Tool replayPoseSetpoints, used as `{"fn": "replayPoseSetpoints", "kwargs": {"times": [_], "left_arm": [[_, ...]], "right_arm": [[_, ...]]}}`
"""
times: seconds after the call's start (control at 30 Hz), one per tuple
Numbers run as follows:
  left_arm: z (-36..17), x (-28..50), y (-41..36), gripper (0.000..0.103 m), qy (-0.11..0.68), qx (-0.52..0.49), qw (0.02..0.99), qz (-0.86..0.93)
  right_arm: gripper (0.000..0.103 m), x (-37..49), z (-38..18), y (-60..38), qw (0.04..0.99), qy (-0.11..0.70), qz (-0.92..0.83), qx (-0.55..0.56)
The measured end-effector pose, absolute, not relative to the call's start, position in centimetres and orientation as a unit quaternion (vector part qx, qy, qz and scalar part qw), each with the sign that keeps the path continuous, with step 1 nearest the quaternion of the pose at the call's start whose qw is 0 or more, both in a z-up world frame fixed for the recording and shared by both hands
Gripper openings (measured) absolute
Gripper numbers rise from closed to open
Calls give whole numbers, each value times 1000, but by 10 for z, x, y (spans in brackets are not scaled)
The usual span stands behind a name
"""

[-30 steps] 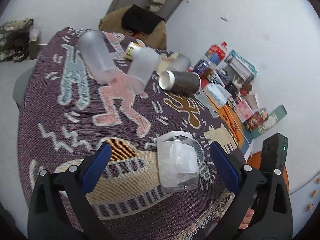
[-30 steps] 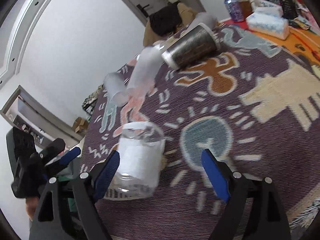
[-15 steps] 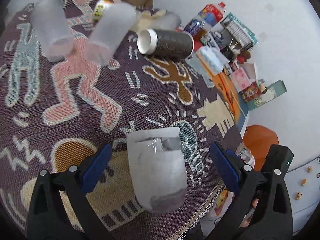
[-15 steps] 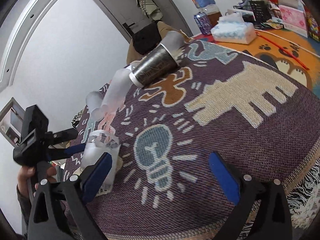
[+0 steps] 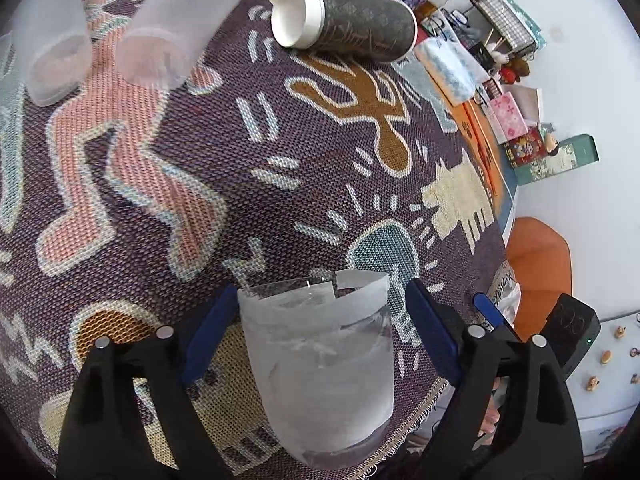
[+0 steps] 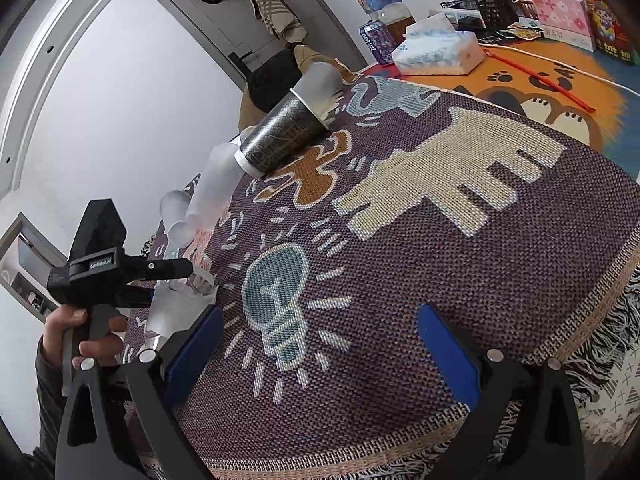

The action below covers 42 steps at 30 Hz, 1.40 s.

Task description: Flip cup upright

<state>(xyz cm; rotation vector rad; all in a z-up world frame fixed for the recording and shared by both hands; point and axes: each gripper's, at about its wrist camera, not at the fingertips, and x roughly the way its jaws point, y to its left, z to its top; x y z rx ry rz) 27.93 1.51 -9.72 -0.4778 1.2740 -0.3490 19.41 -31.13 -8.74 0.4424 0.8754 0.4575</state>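
Observation:
A clear glass cup with a torn white label [image 5: 320,364] sits between the blue pads of my left gripper [image 5: 320,320], mouth pointing away from the camera. The jaws stand at both its sides, and whether they press it is unclear. The cup also shows in the right wrist view [image 6: 180,308], held at the table's near-left edge by the left gripper [image 6: 120,276]. My right gripper [image 6: 316,344] is open and empty above the tablecloth, to the right of the cup.
A dark cup with a white rim [image 5: 344,24] lies on its side at the far end of the patterned tablecloth [image 5: 240,168]. Frosted cups [image 5: 156,40] lie at the far left. Boxes and tissues [image 6: 440,52] crowd an orange mat beyond. An orange chair [image 5: 536,264] stands at right.
My left gripper has moved forward over the glass cup and narrowed around it. My right gripper has drawn away to the right, leaving the cup.

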Motion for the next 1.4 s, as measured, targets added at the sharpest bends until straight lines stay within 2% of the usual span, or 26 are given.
{"fn": "replayPoseSetpoints", "kwargs": {"times": [0.1, 0.2, 0.33, 0.5, 0.7, 1.03, 1.23, 1.3, 1.4], "left_arm": [[-101, 283, 14, 72, 598, -216, 754, -163], [-97, 282, 19, 69, 593, -225, 755, -166], [-78, 273, 17, 69, 565, -210, 778, -175], [-49, 254, 7, 68, 517, -131, 834, -140], [-16, 221, -12, 68, 418, -47, 899, -119], [-11, 198, -33, 68, 373, 39, 923, -82], [-28, 189, -46, 73, 376, 79, 920, -72], [-27, 186, -43, 87, 372, 68, 923, -73], [-17, 178, -38, 91, 355, 56, 930, -74]], "right_arm": [[95, 192, -87, -310, 855, 419, 223, 207], [95, 189, -86, -308, 856, 419, 228, 200], [95, 187, -85, -304, 855, 420, 235, 194], [95, 187, -87, -297, 853, 423, 240, 192], [95, 187, -91, -291, 852, 428, 236, 187], [95, 185, -95, -289, 855, 430, 228, 179], [95, 182, -95, -288, 856, 429, 228, 176], [95, 181, -94, -288, 857, 428, 227, 174], [95, 179, -92, -288, 858, 426, 227, 174]]}}
